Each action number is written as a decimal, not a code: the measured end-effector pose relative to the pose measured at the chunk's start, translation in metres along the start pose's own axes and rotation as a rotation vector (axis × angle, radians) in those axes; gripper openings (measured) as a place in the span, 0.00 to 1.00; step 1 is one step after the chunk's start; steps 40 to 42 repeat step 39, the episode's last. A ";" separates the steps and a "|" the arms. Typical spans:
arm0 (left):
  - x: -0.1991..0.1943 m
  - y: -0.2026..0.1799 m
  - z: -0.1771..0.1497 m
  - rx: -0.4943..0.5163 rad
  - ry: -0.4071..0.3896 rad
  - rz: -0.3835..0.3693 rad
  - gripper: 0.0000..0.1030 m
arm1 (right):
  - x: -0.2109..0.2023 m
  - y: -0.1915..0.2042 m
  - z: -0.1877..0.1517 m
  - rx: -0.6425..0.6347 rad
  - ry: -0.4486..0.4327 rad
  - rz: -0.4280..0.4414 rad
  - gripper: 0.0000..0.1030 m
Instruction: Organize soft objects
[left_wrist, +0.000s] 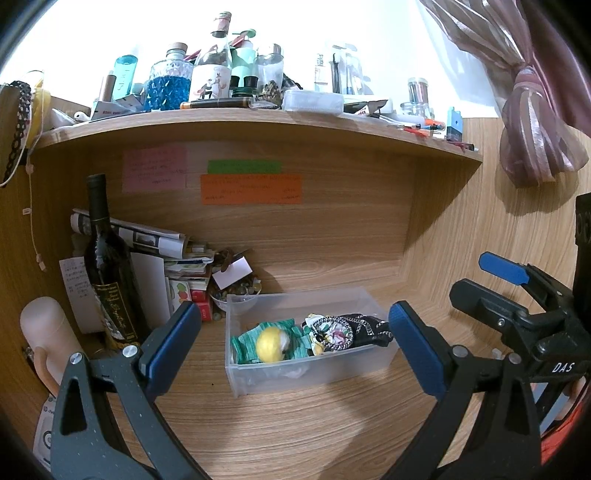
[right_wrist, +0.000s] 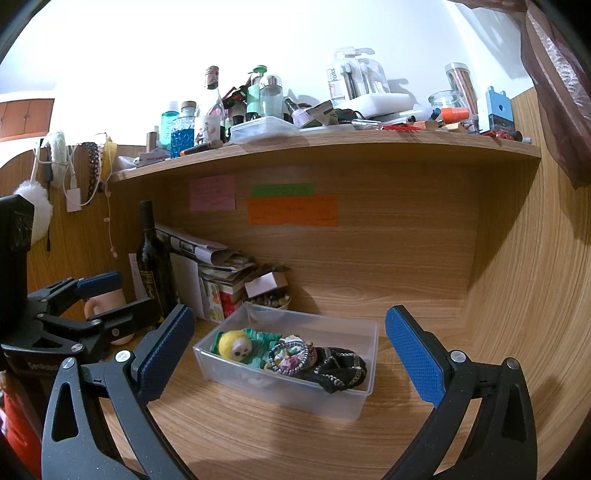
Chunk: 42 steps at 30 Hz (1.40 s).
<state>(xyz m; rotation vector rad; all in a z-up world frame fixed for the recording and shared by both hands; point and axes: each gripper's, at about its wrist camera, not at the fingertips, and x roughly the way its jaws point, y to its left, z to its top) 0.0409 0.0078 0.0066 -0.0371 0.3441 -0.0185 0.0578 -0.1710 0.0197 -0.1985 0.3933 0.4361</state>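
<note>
Wooden desk (left_wrist: 295, 417) under a cluttered shelf (left_wrist: 258, 123); soft items boxed.
Left wrist view: left gripper (left_wrist: 294, 349) spread wide, empty, above the desk; clear plastic bin (left_wrist: 295, 373) holds a yellow plush ball (left_wrist: 270, 343), green cloth (left_wrist: 245, 345), black patterned fabric (left_wrist: 365, 328); wine bottle (left_wrist: 105, 266) stands left. Right wrist view: right gripper (right_wrist: 290, 356) spread wide, empty, before the same bin (right_wrist: 280, 387).

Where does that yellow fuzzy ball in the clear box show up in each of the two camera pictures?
Left wrist view: the yellow ball sits below center, in the clear box's left half on green cloth.
Right wrist view: the yellow ball lies left of center, at the clear box's left end.
Shared landmark: the orange note on the back panel.
</note>
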 end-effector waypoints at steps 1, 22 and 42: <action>0.000 0.000 0.000 -0.001 0.000 0.001 1.00 | 0.000 0.000 0.000 0.000 0.001 0.001 1.00; 0.002 0.001 -0.003 0.001 0.006 -0.032 1.00 | 0.001 0.004 -0.002 0.010 0.009 -0.013 1.00; 0.007 0.008 -0.003 -0.041 0.035 -0.055 1.00 | 0.004 0.008 -0.004 0.009 0.018 -0.015 1.00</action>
